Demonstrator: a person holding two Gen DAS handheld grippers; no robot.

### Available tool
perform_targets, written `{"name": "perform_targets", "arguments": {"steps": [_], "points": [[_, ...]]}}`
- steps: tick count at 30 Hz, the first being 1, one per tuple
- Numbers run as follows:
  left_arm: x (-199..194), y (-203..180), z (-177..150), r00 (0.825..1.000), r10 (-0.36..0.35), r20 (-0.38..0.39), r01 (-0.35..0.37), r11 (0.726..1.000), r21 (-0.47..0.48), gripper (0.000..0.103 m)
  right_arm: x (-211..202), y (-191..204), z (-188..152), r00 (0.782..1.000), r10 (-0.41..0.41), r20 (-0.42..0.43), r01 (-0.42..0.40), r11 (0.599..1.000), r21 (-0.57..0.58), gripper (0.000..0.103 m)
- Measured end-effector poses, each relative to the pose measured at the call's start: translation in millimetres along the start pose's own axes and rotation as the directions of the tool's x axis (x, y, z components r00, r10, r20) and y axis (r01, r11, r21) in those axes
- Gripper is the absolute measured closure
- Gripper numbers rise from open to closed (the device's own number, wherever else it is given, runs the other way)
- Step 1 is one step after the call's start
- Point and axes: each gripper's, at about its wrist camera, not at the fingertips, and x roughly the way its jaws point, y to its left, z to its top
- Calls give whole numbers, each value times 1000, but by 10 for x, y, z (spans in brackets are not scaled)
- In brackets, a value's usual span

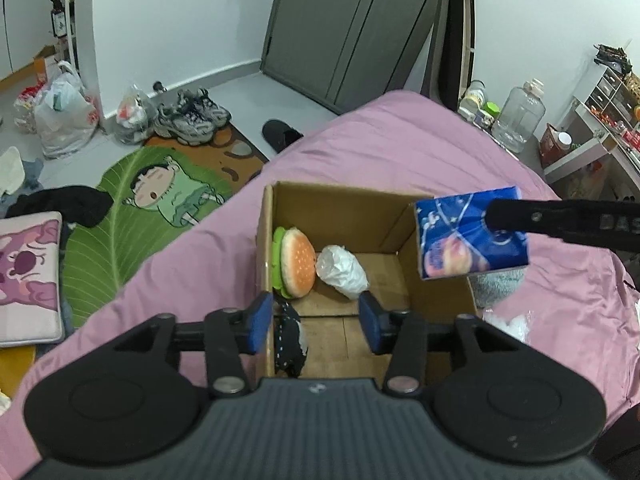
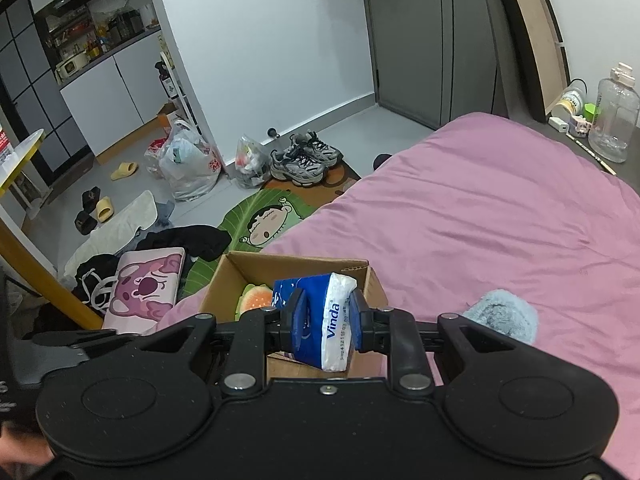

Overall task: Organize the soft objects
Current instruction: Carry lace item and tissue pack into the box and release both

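Note:
A cardboard box (image 1: pixel 344 196) sits on the pink bed. Inside it lie a plush burger (image 1: pixel 294 262), a white plastic-wrapped bundle (image 1: pixel 342 272) and a black dotted soft item (image 1: pixel 288 338). My left gripper (image 1: pixel 316 322) is open and empty, hovering over the box's near end. My right gripper (image 2: pixel 327 316) is shut on a blue Vinda tissue pack (image 2: pixel 320 320) and holds it above the box's right wall; the pack also shows in the left wrist view (image 1: pixel 468 236). The box (image 2: pixel 248 264) and burger (image 2: pixel 254 300) show below it.
A fluffy light-blue item (image 2: pixel 504 316) and a crinkled white item (image 1: pixel 508 320) lie on the bed right of the box. The pink bed (image 2: pixel 480 220) stretches beyond. The floor at left holds a leaf rug (image 1: pixel 132 216), shoes, bags and a pink cushion (image 1: pixel 28 276).

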Motion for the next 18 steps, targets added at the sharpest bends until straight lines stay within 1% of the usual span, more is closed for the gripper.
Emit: {"name": "perform_targets", "arguments": {"steps": [2,5,6,7,8,11,12,13,15,18], "points": [[-47,-6,23,1000,4,19,-4,1000,1,48,5,6,23,1000,12,4,-12,1000,-2,76],[-83,-48,51,999,17,32,-18,1000,20,45,-46,-20,36,999,33,22,-33,999,6,68],[-83,-66,60,999,19,29,-20,999,26,42,-67,-36,36,999,31,30,-31,999,10,59],[-79,-88,68,1000,18,26,-19,999,27,41,-95,-56,34,999,25,41,-25,1000,12,53],[-76,-109,74,1000,14,24,-15,1000,26,38,-129,-86,20,999,19,49,-19,1000,15,52],[-100,-189,79,999,5,49,-6,1000,25,37,-205,-212,-18,999,14,47,-15,999,34,49],[-117,-242,79,998,12,66,-14,999,34,36,-229,-255,-26,999,13,49,-15,999,42,44],[-129,-283,79,996,22,81,-25,999,39,36,-270,-315,-48,998,10,55,-13,999,53,34],[-147,-357,80,995,21,101,-26,999,43,30,-341,-407,-87,998,8,68,-13,998,66,25],[-161,-447,86,994,-3,105,1,1000,23,29,-427,-563,-130,997,10,78,-17,996,88,22]]}}
